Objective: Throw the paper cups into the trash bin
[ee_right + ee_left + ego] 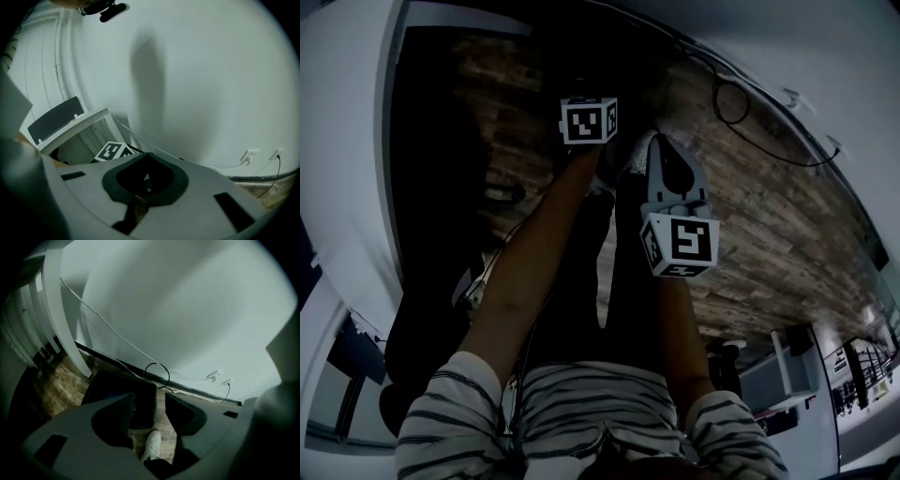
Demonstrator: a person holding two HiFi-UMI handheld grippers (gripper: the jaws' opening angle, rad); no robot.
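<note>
Though darkness muddies the trash bin (108, 385) at lower centre, your left gripper (150, 400) gapes empty, your right gripper (148, 155) clenched.

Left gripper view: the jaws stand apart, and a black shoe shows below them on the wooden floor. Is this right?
Not quite: the shoe is white, not black, as the left gripper view shows. The rest holds: the jaws of the left gripper stand apart, and the shoe shows below them on the wooden floor.
</note>
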